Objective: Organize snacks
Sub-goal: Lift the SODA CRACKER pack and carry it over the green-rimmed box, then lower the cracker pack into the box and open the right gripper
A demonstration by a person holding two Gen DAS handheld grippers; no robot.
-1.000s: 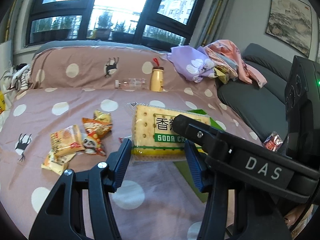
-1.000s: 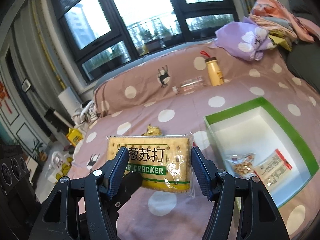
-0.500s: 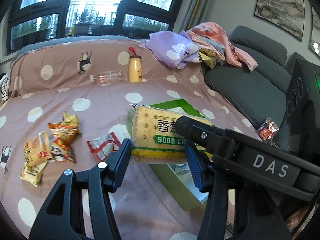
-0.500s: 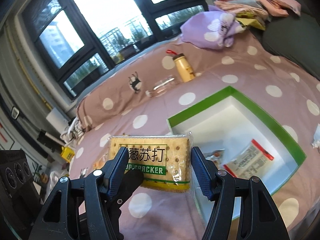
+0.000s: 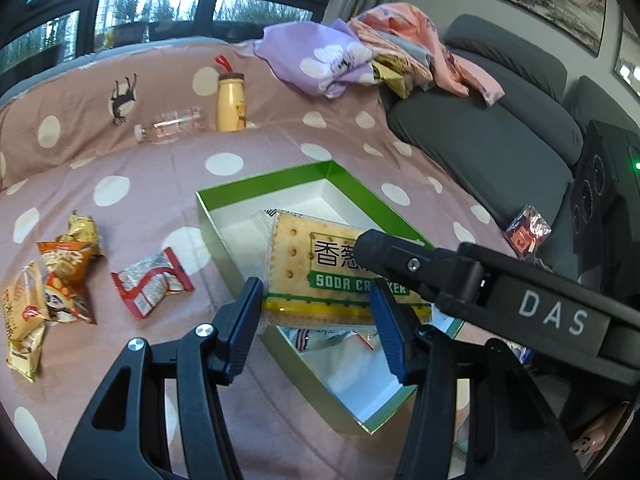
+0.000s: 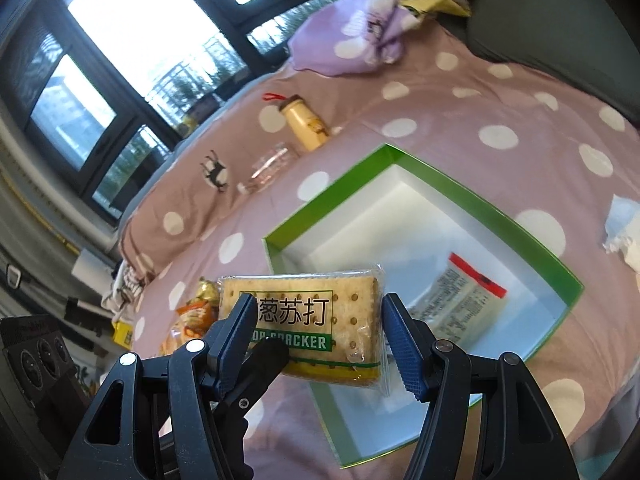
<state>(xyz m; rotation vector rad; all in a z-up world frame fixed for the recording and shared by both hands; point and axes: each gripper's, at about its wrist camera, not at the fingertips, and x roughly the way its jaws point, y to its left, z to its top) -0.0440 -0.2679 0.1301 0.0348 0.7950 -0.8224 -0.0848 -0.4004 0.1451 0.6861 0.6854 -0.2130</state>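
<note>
1. Left wrist view: a pink bedspread with white dots covers most of the scene, with a grey sofa along its right side.
2. On the spread lies an open green box with a white inside (a couple of small packets already lie in it, one with a red stripe).
3. Over the box hangs the soda cracker pack, held at both ends.
4. At the pack's left end, the left gripper has its blue pads pressed against the pack's sides, jaws at a middling width.
5. At the other end, the right gripper clamps the pack the same way.
6. Left of the box, loose snack packets lie on the spread, a red-and-silver one nearest the box.
7. Farther back stand a yellow bottle and, beside it, a clear bottle on its side.
</note>
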